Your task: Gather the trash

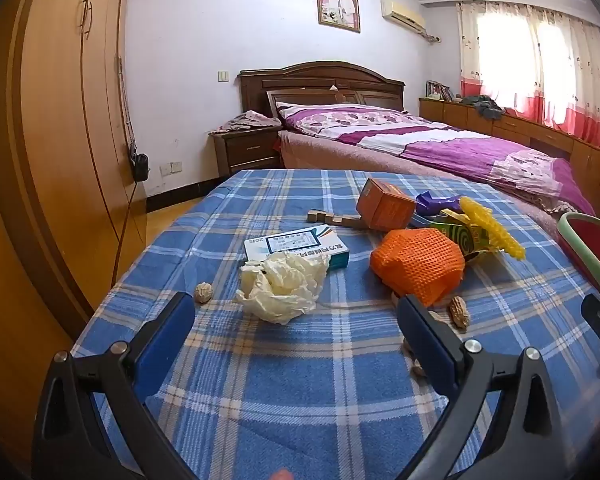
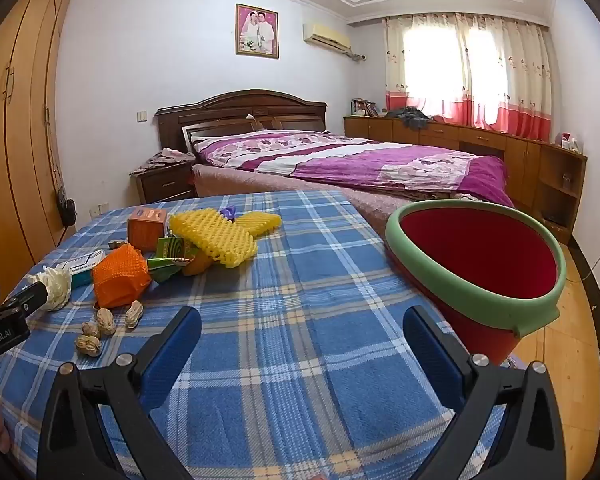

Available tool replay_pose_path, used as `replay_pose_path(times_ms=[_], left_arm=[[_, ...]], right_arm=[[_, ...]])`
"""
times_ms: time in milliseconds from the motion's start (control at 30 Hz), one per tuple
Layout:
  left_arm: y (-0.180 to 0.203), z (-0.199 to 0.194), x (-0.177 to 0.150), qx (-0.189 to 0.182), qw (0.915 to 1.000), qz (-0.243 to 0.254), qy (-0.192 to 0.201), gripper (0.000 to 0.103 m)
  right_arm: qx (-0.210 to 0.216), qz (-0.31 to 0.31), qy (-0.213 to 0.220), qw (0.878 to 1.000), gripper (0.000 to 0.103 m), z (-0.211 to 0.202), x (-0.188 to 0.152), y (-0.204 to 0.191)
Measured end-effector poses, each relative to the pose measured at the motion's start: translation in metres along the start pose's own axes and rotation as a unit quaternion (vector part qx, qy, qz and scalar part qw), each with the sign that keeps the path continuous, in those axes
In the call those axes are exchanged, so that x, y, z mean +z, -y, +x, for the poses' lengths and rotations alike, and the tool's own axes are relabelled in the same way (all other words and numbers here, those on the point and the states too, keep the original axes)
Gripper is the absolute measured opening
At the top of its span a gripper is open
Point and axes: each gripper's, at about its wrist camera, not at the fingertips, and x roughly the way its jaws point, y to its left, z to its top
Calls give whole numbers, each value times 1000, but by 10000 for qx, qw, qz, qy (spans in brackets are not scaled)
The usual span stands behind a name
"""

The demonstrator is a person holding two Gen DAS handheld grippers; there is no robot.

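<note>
Stood at the very start of collecting: nothing gripped, nothing visibly in the bucket. Farthest left, a walnut (image 1: 203, 293) on the blue plaid cloth (image 1: 300, 380). Next, a crumpled wrapper (image 1: 284, 286) against a flat box (image 1: 296, 247), straight ahead of the left gripper (image 1: 296, 320), whose jaws gaped wide and empty just short of it. Further right, an orange net (image 1: 418, 266), a carton (image 1: 384, 205) behind it, a yellow net (image 1: 490, 226) over a green packet (image 1: 454, 236), and peanuts (image 2: 112, 322) in front of the heap. Then the right gripper (image 2: 302, 328), likewise spread wide over bare cloth, holding nothing. Farthest right, the red bucket (image 2: 476, 266) with its green rim, tilted at the cloth's edge, well apart from the litter. Likely next: push the left gripper forward until the wrapper sat between the pads, close gently on so soft a thing, then carry it across to the bucket. Judged awkward afterwards: peanuts small and prone to roll, nets springy.
</note>
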Motion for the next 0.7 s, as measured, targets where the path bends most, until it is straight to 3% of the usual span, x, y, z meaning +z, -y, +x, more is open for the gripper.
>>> replay_pose_path(times_ms=[700], left_arm=[[0,1,1,32,10000,59,17,100]], right_arm=[[8,22,-12,10000,103,1,0,1]])
